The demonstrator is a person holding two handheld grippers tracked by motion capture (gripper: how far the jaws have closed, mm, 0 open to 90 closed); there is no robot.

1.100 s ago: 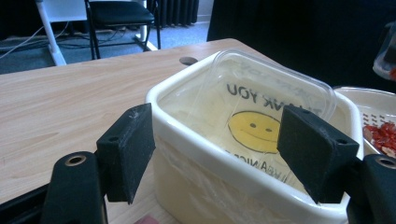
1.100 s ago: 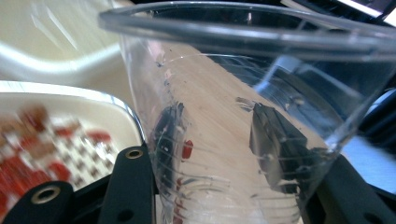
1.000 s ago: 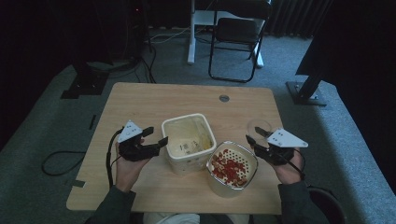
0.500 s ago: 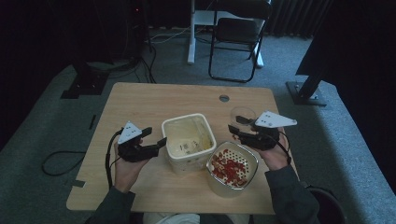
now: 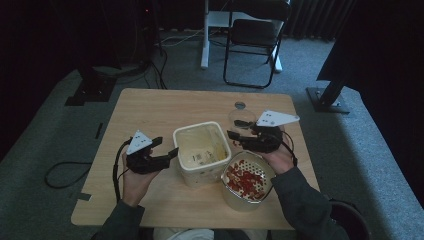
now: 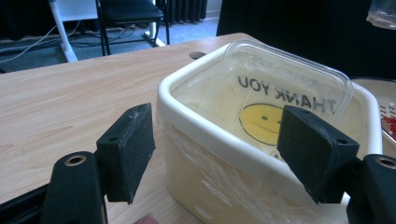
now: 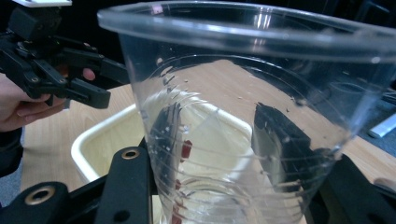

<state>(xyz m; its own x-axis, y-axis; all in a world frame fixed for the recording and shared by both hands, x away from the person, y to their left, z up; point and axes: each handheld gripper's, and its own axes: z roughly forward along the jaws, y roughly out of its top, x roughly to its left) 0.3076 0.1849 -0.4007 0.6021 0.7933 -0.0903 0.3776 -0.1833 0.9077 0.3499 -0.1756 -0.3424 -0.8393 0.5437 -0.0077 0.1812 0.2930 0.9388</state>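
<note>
A cream square tub [image 5: 200, 127] stands mid-table, and a clear plastic piece printed THANK YOU [image 6: 280, 93] lies inside it. My left gripper [image 5: 167, 150] rests open at the tub's left wall, with the tub's near corner [image 6: 205, 135] ahead between its jaws [image 6: 224, 149]. My right gripper [image 5: 239, 137] is shut on a clear plastic cup [image 5: 241, 120], held above the table just right of the tub. Both pads press on the cup's wall [image 7: 243, 116]. A round bowl [image 5: 240, 200] with red pieces [image 5: 245, 177] sits in front of that hand.
A small round hole [image 5: 240, 105] marks the table's far side. A black folding chair [image 5: 250, 45] and a white post stand beyond the table, and cables lie on the floor at left. Bare tabletop [image 5: 150, 110] spreads behind the left hand.
My right gripper has carried the clear cup left and slightly up, from near the table's right edge to beside the tub. The left gripper has not moved.
</note>
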